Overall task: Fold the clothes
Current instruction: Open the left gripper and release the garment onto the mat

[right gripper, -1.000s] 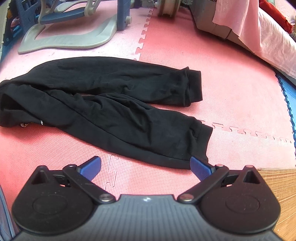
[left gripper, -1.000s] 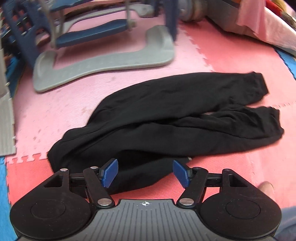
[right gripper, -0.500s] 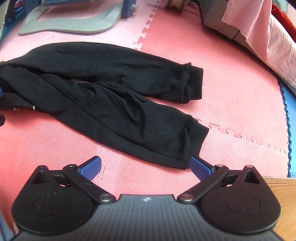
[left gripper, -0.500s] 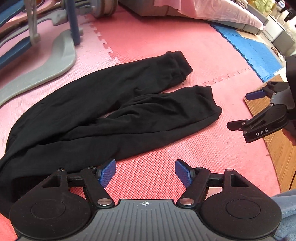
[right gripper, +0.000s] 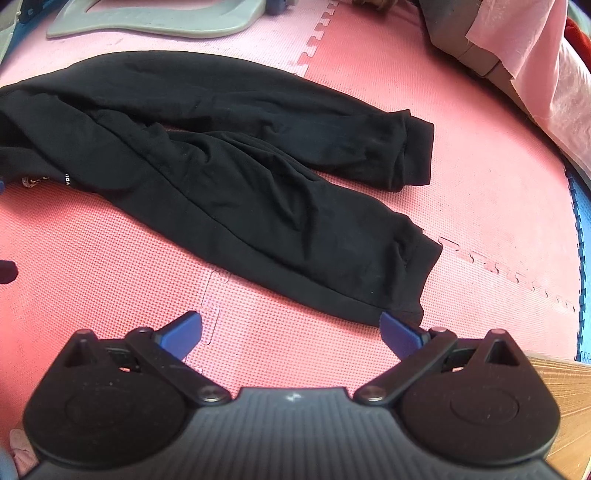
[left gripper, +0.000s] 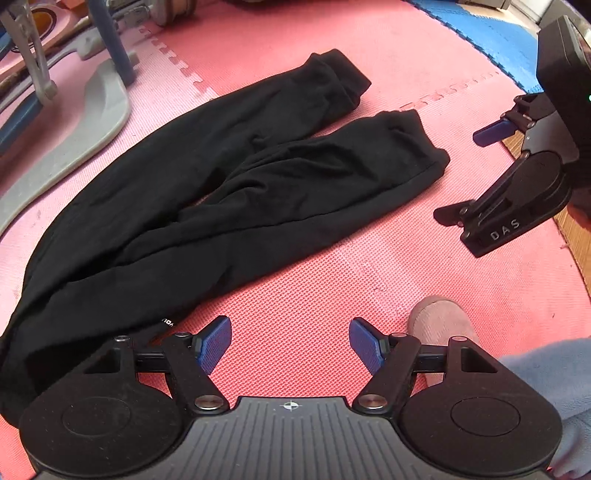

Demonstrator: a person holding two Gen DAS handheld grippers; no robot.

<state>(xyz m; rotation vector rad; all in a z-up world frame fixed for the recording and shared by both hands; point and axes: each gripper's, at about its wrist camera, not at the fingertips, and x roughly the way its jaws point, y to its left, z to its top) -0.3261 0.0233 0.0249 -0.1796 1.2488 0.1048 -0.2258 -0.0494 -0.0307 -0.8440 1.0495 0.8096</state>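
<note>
A pair of black trousers (left gripper: pixel 207 192) lies spread on the pink foam mat, waist at the left, two cuffed legs running to the right. It also shows in the right wrist view (right gripper: pixel 240 177). My left gripper (left gripper: pixel 290 345) is open and empty, over bare mat just in front of the waist end. My right gripper (right gripper: pixel 290 332) is open and empty, its right fingertip right by the near leg's cuff (right gripper: pixel 413 273). The right gripper also shows at the right of the left wrist view (left gripper: pixel 476 173), beyond the leg cuffs.
A grey and blue plastic frame (left gripper: pixel 74 122) stands on the mat behind the trousers. A pink cloth over a grey base (right gripper: pixel 528 59) lies at the back right. Blue mat tiles (left gripper: pixel 480 33) and wooden floor (right gripper: pixel 561 398) border the right side. A slippered foot (left gripper: pixel 439 325) rests near my left gripper.
My left gripper has swung right and back, away from the waist, so the trouser legs and the right gripper come into its view. My right gripper has moved closer to the near leg's cuff.
</note>
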